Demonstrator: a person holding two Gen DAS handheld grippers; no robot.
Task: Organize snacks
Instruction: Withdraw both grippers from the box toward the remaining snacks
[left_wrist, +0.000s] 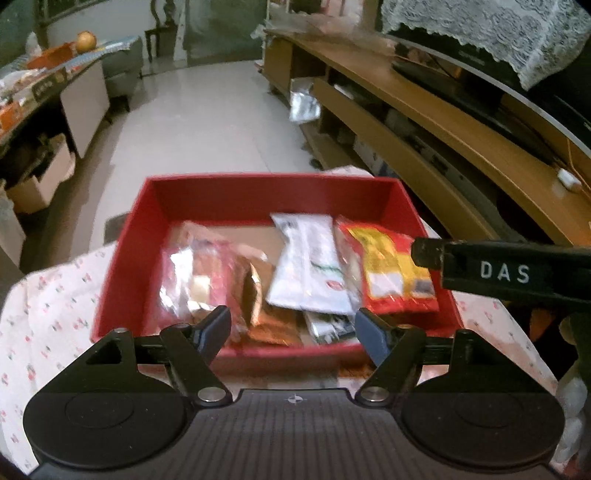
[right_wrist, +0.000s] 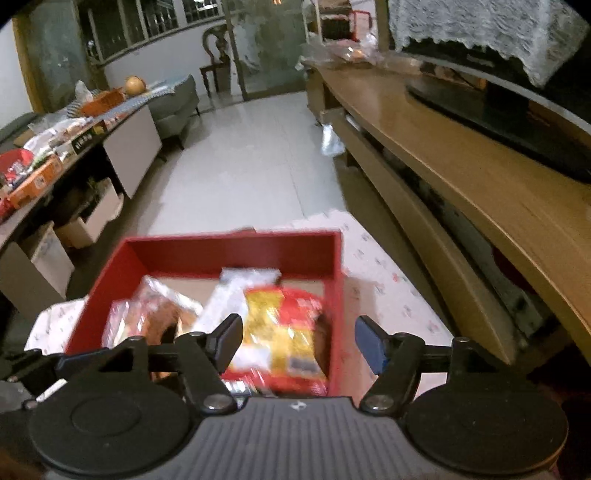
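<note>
A red box (left_wrist: 258, 192) sits on a floral cloth (left_wrist: 48, 306) and holds several snack packets: a clear bag of pastries (left_wrist: 207, 273), a white packet (left_wrist: 310, 262) and a red-and-yellow packet (left_wrist: 391, 273). My left gripper (left_wrist: 293, 325) is open and empty above the box's near edge. The right gripper's body (left_wrist: 502, 269) reaches in from the right beside the red-and-yellow packet. In the right wrist view my right gripper (right_wrist: 299, 336) is open and empty above the red-and-yellow packet (right_wrist: 280, 325) in the red box (right_wrist: 236, 254).
A long wooden TV stand (left_wrist: 443, 122) with a TV (right_wrist: 498, 103) runs along the right. A cluttered side table (right_wrist: 48, 155) with more snacks stands at the left. Tiled floor (left_wrist: 207, 118) lies beyond the box. A silver bag (left_wrist: 304, 105) lies by the stand.
</note>
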